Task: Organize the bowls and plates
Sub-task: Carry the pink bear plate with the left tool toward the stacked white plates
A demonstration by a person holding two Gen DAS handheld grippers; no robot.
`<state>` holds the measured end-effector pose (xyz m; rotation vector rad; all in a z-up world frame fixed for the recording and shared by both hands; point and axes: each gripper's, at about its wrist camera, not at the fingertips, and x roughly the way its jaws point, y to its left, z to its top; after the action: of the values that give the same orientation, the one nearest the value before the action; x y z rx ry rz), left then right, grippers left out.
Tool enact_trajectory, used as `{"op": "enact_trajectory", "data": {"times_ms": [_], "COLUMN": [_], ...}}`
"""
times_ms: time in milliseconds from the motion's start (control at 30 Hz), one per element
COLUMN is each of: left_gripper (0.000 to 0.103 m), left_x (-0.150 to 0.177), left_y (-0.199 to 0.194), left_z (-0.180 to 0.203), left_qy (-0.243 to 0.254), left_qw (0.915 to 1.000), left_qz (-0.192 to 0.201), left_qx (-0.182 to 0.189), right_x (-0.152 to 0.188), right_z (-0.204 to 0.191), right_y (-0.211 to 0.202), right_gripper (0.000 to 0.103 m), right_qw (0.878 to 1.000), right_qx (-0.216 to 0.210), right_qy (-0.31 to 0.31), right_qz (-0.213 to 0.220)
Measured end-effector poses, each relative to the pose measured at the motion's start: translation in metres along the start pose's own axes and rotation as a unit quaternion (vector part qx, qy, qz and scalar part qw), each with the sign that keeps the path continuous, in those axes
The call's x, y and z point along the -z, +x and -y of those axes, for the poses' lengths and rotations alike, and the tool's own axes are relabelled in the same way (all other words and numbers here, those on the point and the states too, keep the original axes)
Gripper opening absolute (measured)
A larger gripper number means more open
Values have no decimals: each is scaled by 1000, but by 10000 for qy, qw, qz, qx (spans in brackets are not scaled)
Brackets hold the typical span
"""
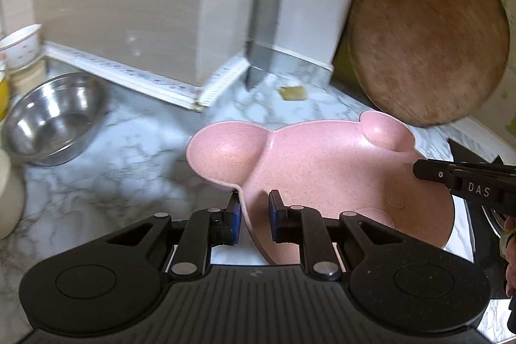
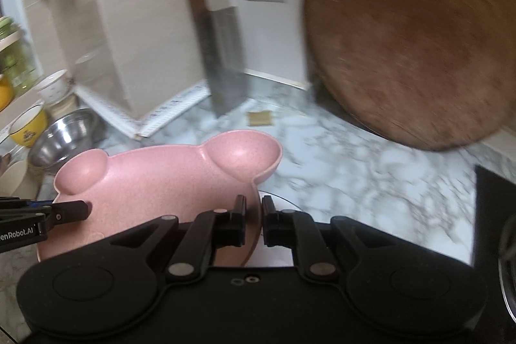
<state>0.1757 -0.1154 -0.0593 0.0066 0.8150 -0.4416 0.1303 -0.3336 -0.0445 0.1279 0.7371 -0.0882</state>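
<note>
A pink bear-shaped plate (image 1: 322,163) with two ear hollows hangs over the marble counter, held from both sides. My left gripper (image 1: 254,205) is shut on its near-left rim, just below one ear. In the right wrist view my right gripper (image 2: 254,208) is shut on the plate's (image 2: 161,176) right rim. Each gripper also shows in the other's view: the right gripper (image 1: 419,171) at the plate's right edge, the left gripper (image 2: 85,210) at its left edge. A steel bowl (image 1: 54,121) sits on the counter to the left.
A round wooden cutting board (image 1: 429,44) leans at the back right. A cleaver (image 1: 264,34) stands against the tiled corner. A white bowl (image 1: 22,47) and a yellow bowl (image 2: 29,124) stand at the far left. A black stove edge (image 2: 493,215) lies at the right.
</note>
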Motion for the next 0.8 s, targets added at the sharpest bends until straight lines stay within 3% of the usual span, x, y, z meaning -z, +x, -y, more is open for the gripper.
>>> {"op": "enact_trajectory", "data": {"times_ms": [533, 800], "left_gripper": [16, 16], "left_x": [-1, -1], "left_y": [53, 63], "left_z": [29, 29], "left_qy": [337, 362], "left_qw": [9985, 9984], "left_qz": [-307, -365], "left_qx": [310, 249], "right_x": [27, 33], "right_z": [44, 45], "right_y": [10, 22], "right_gripper": [11, 11], "right_qw": [9983, 9980], "right_qx": [397, 414], "right_qy": [396, 432], "right_qz": [-126, -204]}}
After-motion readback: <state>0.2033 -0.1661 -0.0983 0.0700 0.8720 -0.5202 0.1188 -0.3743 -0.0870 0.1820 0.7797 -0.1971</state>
